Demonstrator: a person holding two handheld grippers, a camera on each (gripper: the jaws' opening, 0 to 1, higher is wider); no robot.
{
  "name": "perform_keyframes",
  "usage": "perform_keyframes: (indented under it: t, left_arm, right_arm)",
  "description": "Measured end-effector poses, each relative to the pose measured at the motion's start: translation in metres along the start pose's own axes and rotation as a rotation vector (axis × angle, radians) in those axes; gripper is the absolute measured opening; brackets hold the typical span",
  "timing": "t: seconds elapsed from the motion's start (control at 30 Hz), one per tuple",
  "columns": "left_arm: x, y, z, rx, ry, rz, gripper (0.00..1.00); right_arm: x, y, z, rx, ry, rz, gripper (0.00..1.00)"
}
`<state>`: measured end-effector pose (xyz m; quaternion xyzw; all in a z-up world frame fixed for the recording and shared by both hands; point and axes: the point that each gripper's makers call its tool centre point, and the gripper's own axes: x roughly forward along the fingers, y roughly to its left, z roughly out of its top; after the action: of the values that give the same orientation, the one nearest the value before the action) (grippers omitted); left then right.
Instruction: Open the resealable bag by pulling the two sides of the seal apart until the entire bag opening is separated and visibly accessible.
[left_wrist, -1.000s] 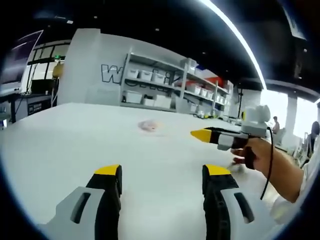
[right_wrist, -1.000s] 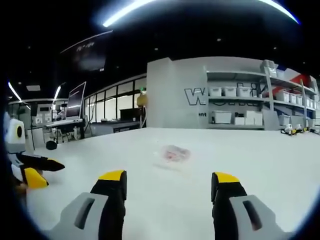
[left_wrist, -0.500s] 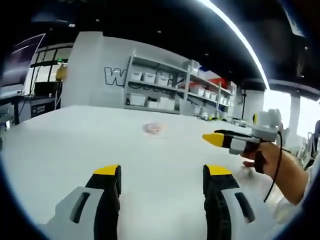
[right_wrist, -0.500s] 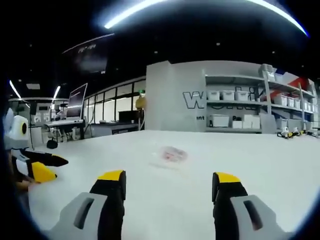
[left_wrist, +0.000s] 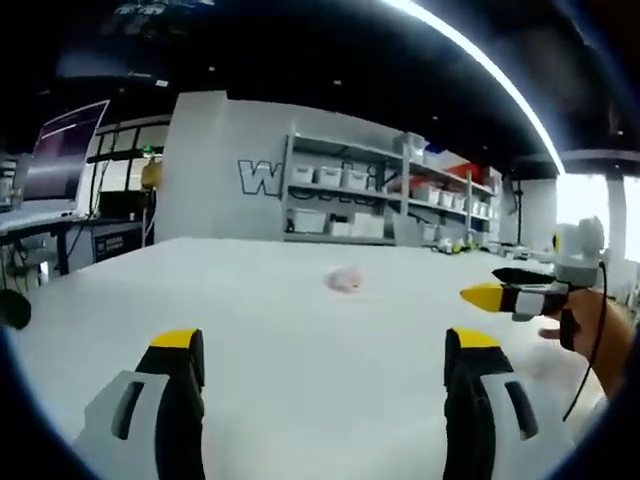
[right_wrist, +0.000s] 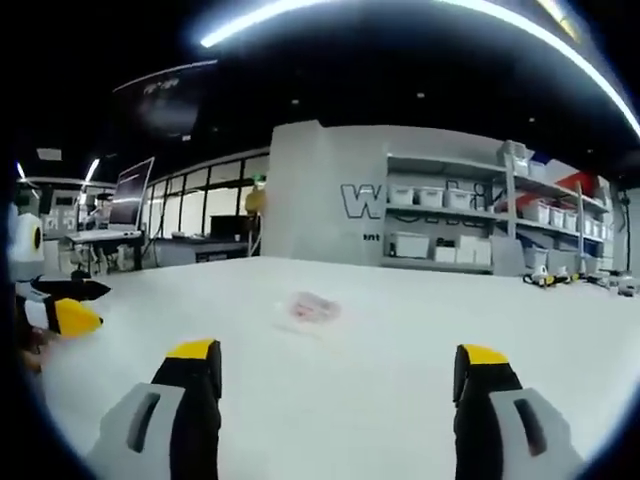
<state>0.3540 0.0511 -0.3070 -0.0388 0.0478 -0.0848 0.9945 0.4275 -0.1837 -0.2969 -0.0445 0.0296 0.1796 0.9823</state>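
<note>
A small clear resealable bag with pinkish contents lies flat on the white table, well ahead of both grippers; in the right gripper view the bag is ahead and slightly left. My left gripper is open, low over the table, nothing between its yellow-tipped jaws. My right gripper is open too, also holding nothing. The right gripper enters the left gripper view from the right, held by a hand. The left gripper shows at the left edge of the right gripper view.
Beyond the table's far edge stand a grey wall with lettering and shelves of white bins. Desks with monitors stand off to the left. The table surface around the bag is bare.
Both grippers' jaws have spread wider apart. Both views have shifted slightly; the bag lies where it was on the table.
</note>
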Motion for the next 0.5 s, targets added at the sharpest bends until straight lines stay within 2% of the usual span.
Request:
perform_keyframes:
  t: [0.17,0.33,0.43,0.5]
  left_arm:
    - [0.005,0.005,-0.004,0.018,0.015,0.018,1.0]
    - [0.0,0.006,-0.006,0.031,0.022,0.033,1.0]
    - [0.0,0.01,-0.007,0.05,0.038,0.044,1.0]
    - [-0.001,0.011,-0.007,0.054,0.046,0.046,1.0]
  right_arm:
    - [0.001,-0.004,0.002,-0.035,0.006,-0.019,0.98]
    - [0.004,-0.006,-0.005,-0.047,0.039,-0.02,0.99]
    - [0.003,-0.006,-0.012,-0.065,0.082,-0.02,0.99]
    - [0.003,-0.006,-0.011,-0.06,0.084,-0.018,0.99]
